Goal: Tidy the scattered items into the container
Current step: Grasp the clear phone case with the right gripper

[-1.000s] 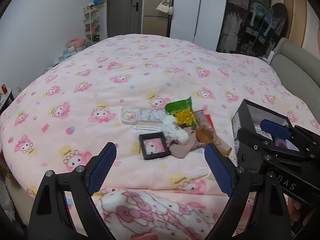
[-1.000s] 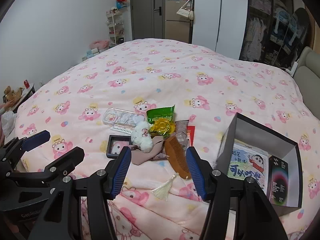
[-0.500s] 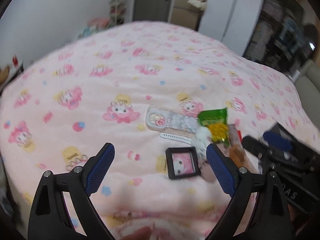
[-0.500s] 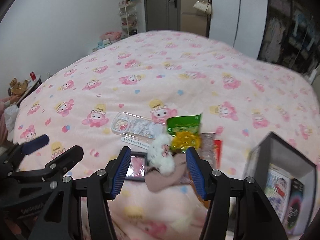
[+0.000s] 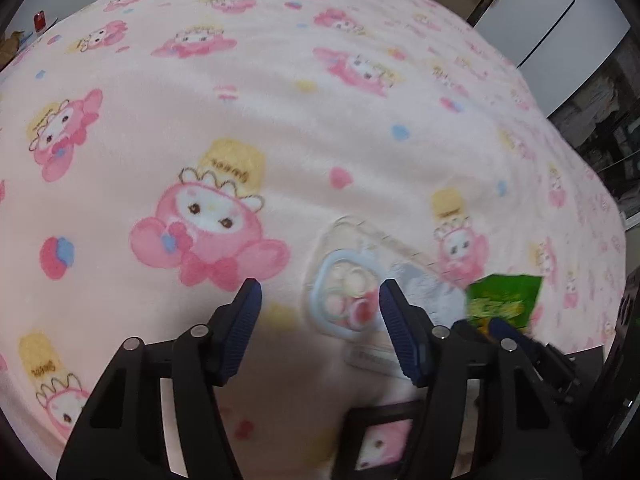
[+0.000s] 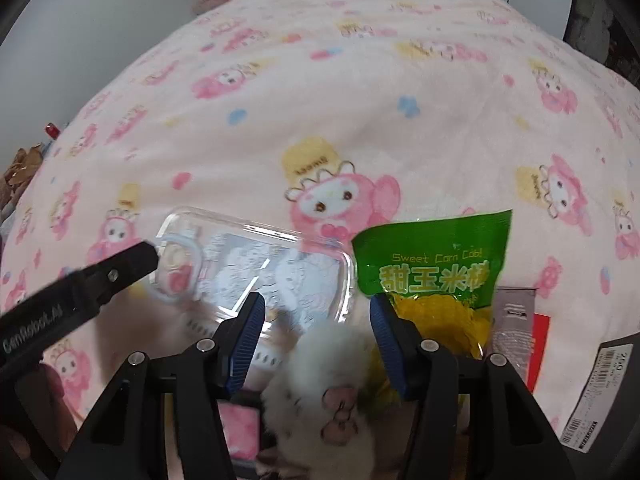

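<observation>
A clear phone case (image 5: 352,280) with a pale blue camera ring lies on the pink blanket. My left gripper (image 5: 320,320) hangs just over its left end. The jaws are closing with that end between them, and the pads are not pressing on it. My right gripper (image 6: 316,328) points down over a white fluffy toy (image 6: 328,372), open and closing slightly, with the toy between its fingers and untouched. Right of the toy lies a green corn snack bag (image 6: 436,260). The clear case (image 6: 256,264) lies to the left. One left finger (image 6: 120,266) reaches its end.
A black picture frame (image 6: 240,432) with a pink picture lies under the grippers. A grey and red sachet (image 6: 516,320) sits right of the snack bag. The black box (image 6: 600,384) stands at the far right. A small white comb (image 5: 372,356) lies by the case.
Both grippers have dropped and tilted down onto the pile. The left jaws have narrowed around the case's end. The right gripper now sits over the fluffy toy.
</observation>
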Motion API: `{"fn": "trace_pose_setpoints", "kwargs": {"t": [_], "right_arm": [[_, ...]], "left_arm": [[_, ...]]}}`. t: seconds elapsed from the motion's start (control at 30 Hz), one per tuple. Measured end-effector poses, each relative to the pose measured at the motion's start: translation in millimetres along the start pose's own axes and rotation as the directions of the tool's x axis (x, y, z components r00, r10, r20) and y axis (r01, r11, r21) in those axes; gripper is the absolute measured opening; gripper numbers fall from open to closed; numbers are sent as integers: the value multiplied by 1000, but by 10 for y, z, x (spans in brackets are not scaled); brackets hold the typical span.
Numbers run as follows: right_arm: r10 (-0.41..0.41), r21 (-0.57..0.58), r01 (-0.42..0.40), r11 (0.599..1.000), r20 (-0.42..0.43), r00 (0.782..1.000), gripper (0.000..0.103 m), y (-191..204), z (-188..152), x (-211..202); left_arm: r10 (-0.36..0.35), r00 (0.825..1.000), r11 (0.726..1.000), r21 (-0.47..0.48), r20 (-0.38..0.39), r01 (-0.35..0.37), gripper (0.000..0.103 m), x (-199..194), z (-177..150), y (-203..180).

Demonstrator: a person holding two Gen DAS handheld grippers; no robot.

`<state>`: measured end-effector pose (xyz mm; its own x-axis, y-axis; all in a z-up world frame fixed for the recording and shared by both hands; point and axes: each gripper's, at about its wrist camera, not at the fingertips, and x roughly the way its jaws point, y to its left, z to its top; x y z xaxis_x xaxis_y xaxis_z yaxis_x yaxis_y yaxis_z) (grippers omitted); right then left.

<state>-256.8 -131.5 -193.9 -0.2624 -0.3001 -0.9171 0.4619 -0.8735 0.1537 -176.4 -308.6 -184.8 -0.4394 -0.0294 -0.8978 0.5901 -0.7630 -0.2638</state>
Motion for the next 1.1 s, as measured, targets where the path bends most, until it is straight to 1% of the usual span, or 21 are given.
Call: {"fn": "trace_pose_setpoints", "kwargs": {"t": [0.17,0.23,0.27,0.33,0.4,0.43,0.47,0.5,0.53,0.57,0.6,0.63,0.7,0.73,0.77,0.83,0.93,1.0,1.03,1.07,1.1], "right_arm": [[3,18,-3,1000,-26,1000,51,-29,85,215],[18,3,-18,1000,-38,999,51,22,108,260],[55,6,-55,998,-44,997,50,39,114,258],[49,9,-49,999,-28,998,43,38,112,191],[60,13,-60,998,14,998,40,7,69,11],[67,12,-67,998,34,997,39,-1,41,-93],[81,8,-82,997,52,995,31,-7,8,-207],[145,4,-146,989,65,987,29,-1,-41,-355],[189,-4,-189,982,85,978,30,27,-103,-521],[193,-32,-191,981,111,975,29,94,-164,-684],[153,-81,-142,987,147,977,29,175,-252,-876],[114,-100,-98,990,168,979,29,195,-319,-979],[41,-102,-22,994,185,982,29,171,-418,-1114],[31,-89,-16,996,174,984,29,133,-423,-1106],[30,-69,-19,997,164,986,29,81,-440,-1106],[31,-39,-25,999,151,988,29,6,-482,-1101],[55,-15,-53,998,129,990,29,-51,-557,-1044],[69,-8,-68,998,104,992,29,32,-581,-917],[71,-12,-70,997,96,993,29,59,-598,-871],[66,-16,-65,998,90,994,29,77,-606,-819],[59,-17,-58,998,88,994,29,86,-609,-786]], "left_arm": [[-60,997,996,-67,-56,57,56,203,66,172],[-81,995,995,-63,-58,77,47,216,49,135],[-111,991,993,-53,-68,107,43,217,33,96],[-103,993,995,-23,-55,102,44,160,-12,21],[-130,991,991,-17,-34,130,44,48,-58,21],[-164,986,986,-18,-28,164,43,-38,-103,33],[-215,976,977,-9,-31,214,40,-87,-119,23],[-300,952,954,-9,-62,300,39,-116,-157,-9],[-351,931,936,-12,-97,352,39,-153,-225,-71],[-342,935,938,17,-98,345,37,-208,-278,-154],[-311,947,947,62,-80,316,30,-283,-329,-251],[-288,955,951,97,-71,294,29,-338,-368,-331],[-311,948,940,122,-71,318,29,-411,-426,-415],[-325,943,936,120,-71,332,29,-428,-447,-436],[-320,945,937,126,-64,325,27,-448,-478,-456],[-296,954,944,137,-42,299,17,-500,-498,-453],[-279,959,952,115,-45,283,17,-518,-610,-360],[-240,968,963,105,-72,247,18,-472,-705,-298],[-238,967,965,89,-86,246,19,-478,-745,-254],[-254,963,963,72,-88,260,23,-499,-750,-212],[-261,963,962,63,-72,266,33,-535,-750,-177]]}}
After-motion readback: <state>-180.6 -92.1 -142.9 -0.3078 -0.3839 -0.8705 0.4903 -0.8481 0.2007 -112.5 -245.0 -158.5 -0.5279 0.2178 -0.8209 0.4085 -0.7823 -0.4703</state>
